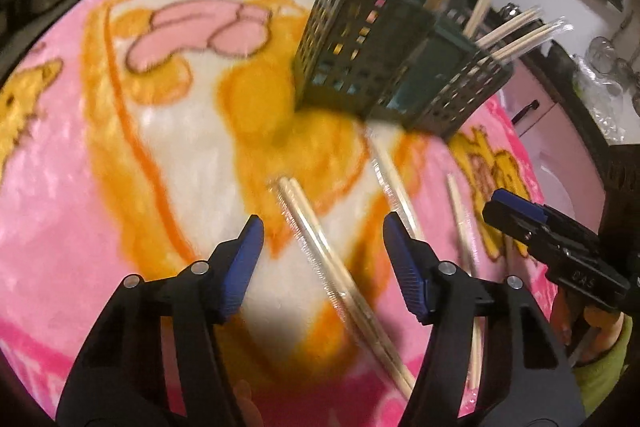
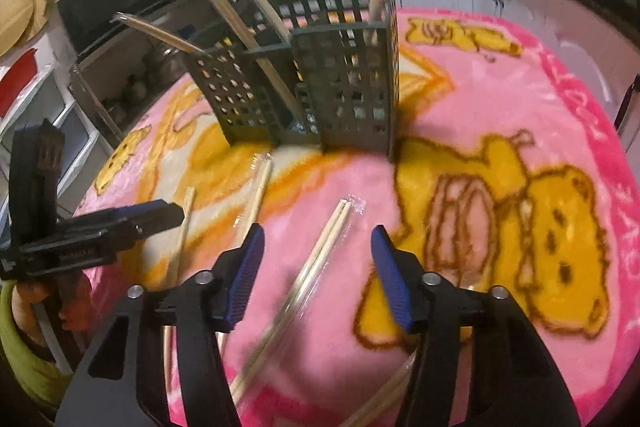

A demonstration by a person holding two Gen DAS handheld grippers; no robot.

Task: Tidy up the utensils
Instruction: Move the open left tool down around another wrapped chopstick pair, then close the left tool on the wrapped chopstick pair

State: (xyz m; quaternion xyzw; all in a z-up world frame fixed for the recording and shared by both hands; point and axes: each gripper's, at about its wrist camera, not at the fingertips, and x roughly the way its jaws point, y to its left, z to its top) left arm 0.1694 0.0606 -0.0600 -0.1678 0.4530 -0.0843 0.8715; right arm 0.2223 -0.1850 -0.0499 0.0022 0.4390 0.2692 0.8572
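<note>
Lying diagonally, wrapped chopsticks [image 1: 320, 259] point toward the holder [image 1: 384, 67]; both claws released.

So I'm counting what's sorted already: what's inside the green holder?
Wooden chopsticks stand in the holder, some in clear wrappers, poking above its rim. Their lower ends are mostly hidden behind the lattice walls, so no exact count.

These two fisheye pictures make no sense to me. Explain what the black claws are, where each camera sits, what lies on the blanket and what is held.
A person holds a two-finger gripper in each hand, with a camera on each looking along its fingers. One picture shows the left gripper, the other the right gripper. Each stands open over a wrapped pair of chopsticks lying on the pink blanket; nothing is held. Behind stands a green holder with chopsticks already in it.
</note>
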